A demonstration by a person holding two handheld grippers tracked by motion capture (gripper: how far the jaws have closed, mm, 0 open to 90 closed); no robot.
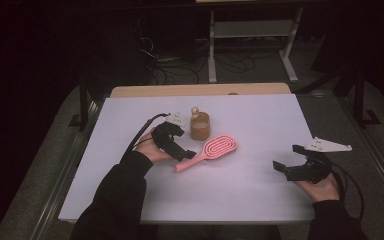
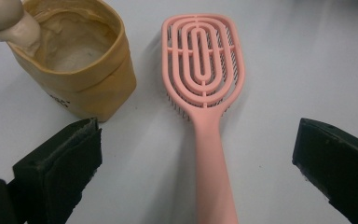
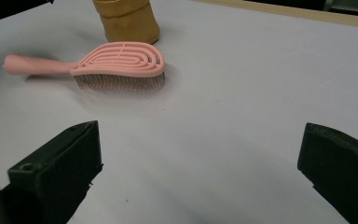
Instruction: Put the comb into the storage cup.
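1. My left gripper (image 1: 180, 150) has its jaws wide apart and empty, straddling the handle of the pink vented hairbrush (image 2: 205, 93).
2. The brush lies bristles-down, at five o'clock of the tan paper pouch (image 2: 74, 65).
3. It looks light, stiff and slick, so I'd pinch mid-handle.
4. My right gripper (image 1: 292, 167) is open and idle.

White tabletop (image 1: 260, 190) on a wooden table whose bare edge (image 1: 200, 90) shows at 12 o'clock. Near its centre lies a pink vented hairbrush (image 1: 214, 149), bristles down, handle toward 8 o'clock. At the brush's 11 o'clock, just beside it, stands a tan paper-bag pot (image 1: 200, 126).
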